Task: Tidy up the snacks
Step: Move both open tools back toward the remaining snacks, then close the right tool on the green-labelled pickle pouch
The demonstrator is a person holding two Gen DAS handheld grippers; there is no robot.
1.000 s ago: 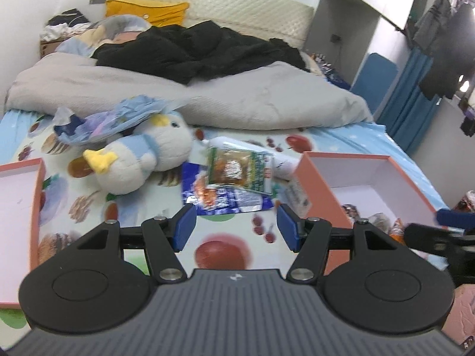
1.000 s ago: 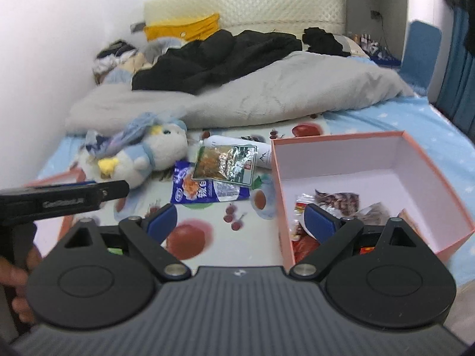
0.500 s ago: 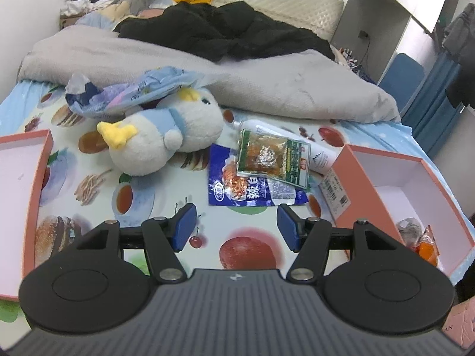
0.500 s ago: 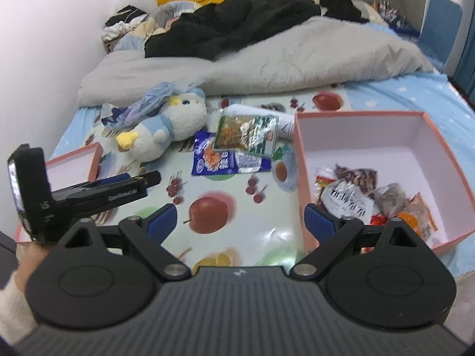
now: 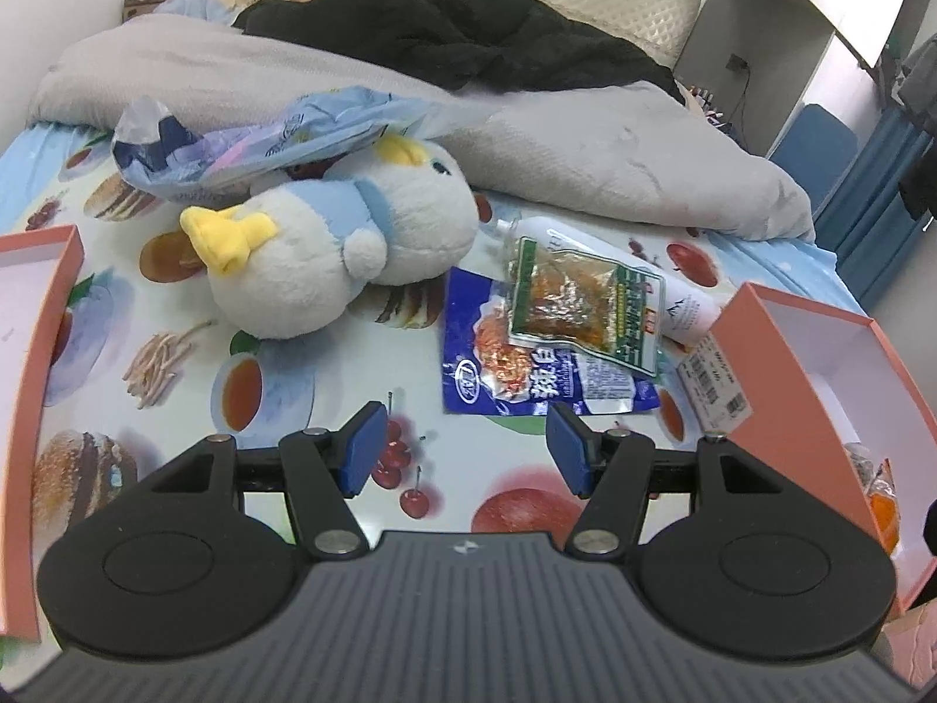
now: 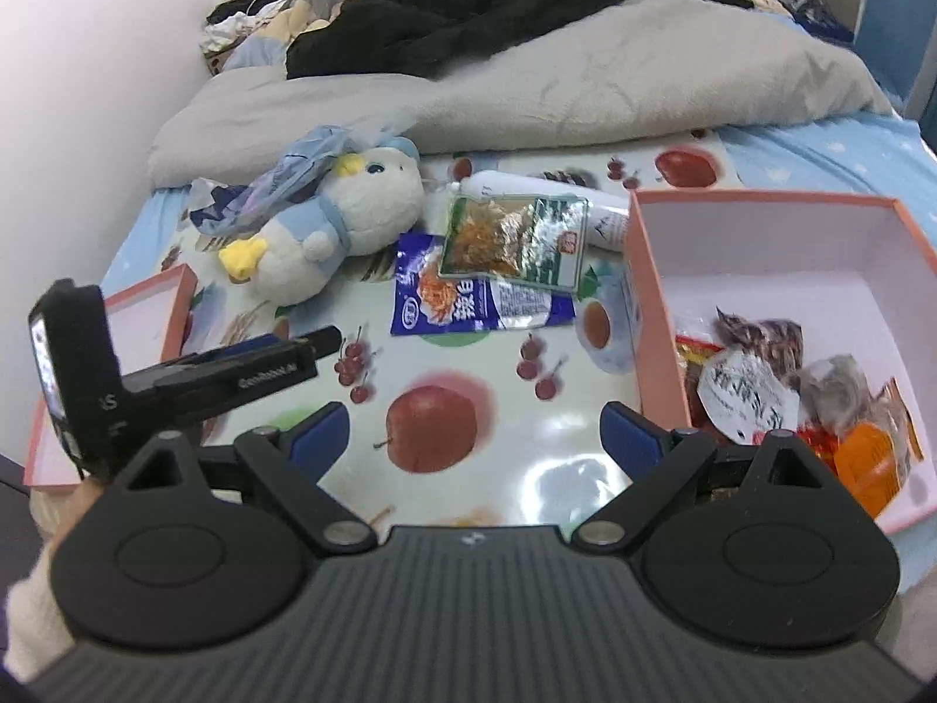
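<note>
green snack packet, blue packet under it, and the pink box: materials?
Green snack packet: glossy plastic film with a clear window, judging by crinkled glare and visible contents. Blue packet: printed plastic or foil laminate; shiny, wrinkled. Pink box: likely matte paperboard, with stiff straight walls, a white interior and no shine.

Bed (image 5: 328, 386) – snack pkts (image 5: 544, 375), box (image 6: 644, 269), plush (image 5: 328, 252).
</note>
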